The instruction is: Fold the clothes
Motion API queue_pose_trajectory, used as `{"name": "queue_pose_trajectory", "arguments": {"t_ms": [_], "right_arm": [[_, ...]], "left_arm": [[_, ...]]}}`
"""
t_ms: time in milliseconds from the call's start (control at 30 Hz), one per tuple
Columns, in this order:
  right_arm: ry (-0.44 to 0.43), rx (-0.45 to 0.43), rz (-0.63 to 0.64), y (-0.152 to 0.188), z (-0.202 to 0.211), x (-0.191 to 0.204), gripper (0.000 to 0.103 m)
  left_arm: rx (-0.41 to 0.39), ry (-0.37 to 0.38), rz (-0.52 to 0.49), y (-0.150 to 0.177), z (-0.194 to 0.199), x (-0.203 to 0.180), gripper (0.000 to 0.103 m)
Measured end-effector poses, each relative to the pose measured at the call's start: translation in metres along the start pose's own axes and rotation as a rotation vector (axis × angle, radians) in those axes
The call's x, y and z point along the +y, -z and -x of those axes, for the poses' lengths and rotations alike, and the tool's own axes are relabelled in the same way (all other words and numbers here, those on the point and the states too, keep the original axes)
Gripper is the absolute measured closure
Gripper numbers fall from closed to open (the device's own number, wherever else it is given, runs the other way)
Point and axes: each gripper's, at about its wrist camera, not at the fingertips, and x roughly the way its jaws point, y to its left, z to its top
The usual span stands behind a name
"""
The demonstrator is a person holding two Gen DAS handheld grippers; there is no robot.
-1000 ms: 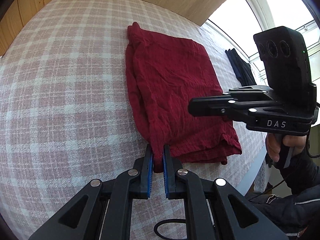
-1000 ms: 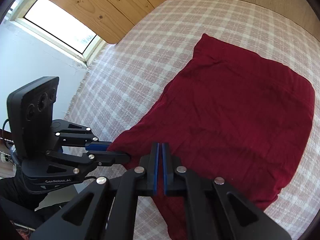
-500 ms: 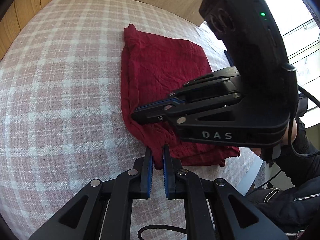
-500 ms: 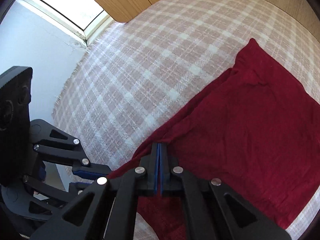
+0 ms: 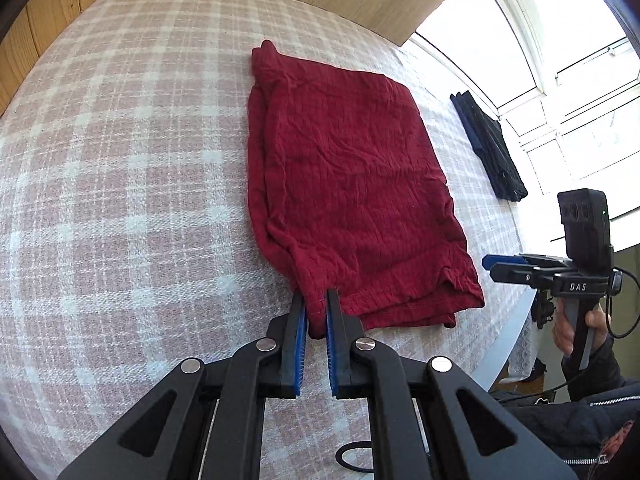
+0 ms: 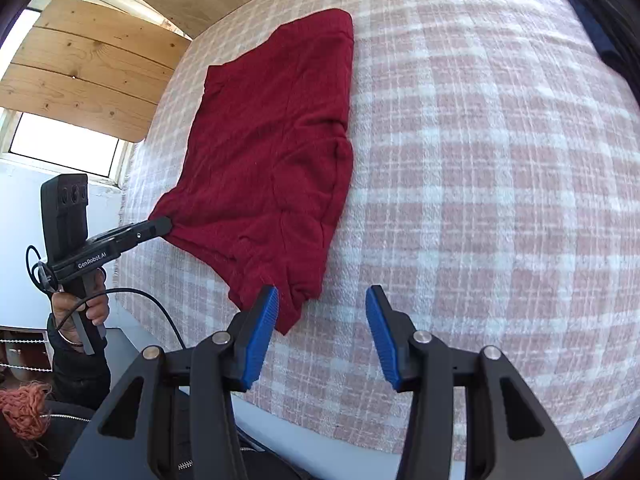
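A dark red garment [image 5: 352, 184] lies folded into a rough rectangle on the pink plaid cloth [image 5: 120, 200]. My left gripper [image 5: 316, 312] is shut on the near left corner of the garment's hem. In the right wrist view the same red garment [image 6: 272, 152] lies left of centre, and the left gripper [image 6: 166, 224] pinches its left corner. My right gripper [image 6: 320, 300] hovers by the garment's near right corner; its jaws are opening and hold nothing, the blue left pad [image 6: 262, 320] just beside the cloth's tip. The right gripper [image 5: 494, 264] also shows beyond the table's right edge.
A dark navy folded garment [image 5: 488, 148] lies at the far right of the table, also at the top right corner [image 6: 600, 20] of the right wrist view. Wooden panels [image 6: 92, 80] and bright windows [image 5: 540, 40] ring the table. A person's hands hold both handles.
My right gripper let go of the red garment, swung away to the right past the table's edge and opened. The left gripper kept still, pinching the hem corner.
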Motion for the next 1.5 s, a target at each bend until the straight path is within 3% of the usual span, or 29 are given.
{"name": "queue_pose_trajectory", "arguments": {"t_ms": [67,133,200,300,500,633,833,933,1000,1033,1067,1167,1200,1500], "right_arm": [[0.065,-0.045,0.053,0.016,-0.002,0.009,0.058],[0.169,-0.084,0.218,0.027,-0.001,0.033,0.058],[0.214,-0.107,0.345,0.036,0.004,0.055,0.058],[0.206,-0.127,0.442,0.039,0.011,0.076,0.057],[0.270,-0.120,0.556,0.033,0.006,0.089,0.057],[0.307,-0.106,0.689,0.037,-0.017,0.107,0.057],[0.385,-0.017,0.768,0.044,-0.054,0.106,0.057],[0.384,-0.032,0.796,0.048,-0.055,0.104,0.057],[0.336,-0.013,0.736,0.039,-0.051,0.097,0.057],[0.323,-0.008,0.712,0.034,-0.048,0.093,0.062],[0.312,-0.003,0.688,0.029,-0.045,0.089,0.074],[0.246,0.021,0.612,0.014,-0.033,0.077,0.092],[0.216,0.030,0.585,0.010,-0.028,0.074,0.095],[0.253,-0.006,0.627,-0.008,0.012,0.087,0.097]], "left_arm": [[0.006,-0.009,-0.012,0.000,-0.003,-0.006,0.095],[0.012,-0.017,-0.022,-0.001,-0.009,-0.013,0.095],[0.017,-0.022,-0.033,-0.002,-0.010,-0.014,0.095],[0.014,-0.020,-0.045,-0.003,-0.008,-0.016,0.095],[0.006,-0.015,-0.063,-0.003,-0.006,-0.020,0.095],[0.007,-0.009,-0.046,-0.004,-0.006,-0.015,0.095],[-0.016,-0.004,-0.030,-0.004,0.001,-0.012,0.095],[-0.026,-0.003,-0.027,-0.005,0.004,-0.011,0.095],[-0.028,-0.003,-0.027,-0.004,0.004,-0.011,0.095],[-0.028,-0.003,-0.027,-0.004,0.004,-0.011,0.095],[-0.027,-0.003,-0.027,-0.004,0.004,-0.011,0.095],[-0.024,-0.002,-0.026,-0.004,0.004,-0.011,0.095],[-0.024,-0.002,-0.028,-0.004,0.004,-0.011,0.095],[-0.052,-0.009,-0.035,-0.012,0.016,-0.020,0.095]]}}
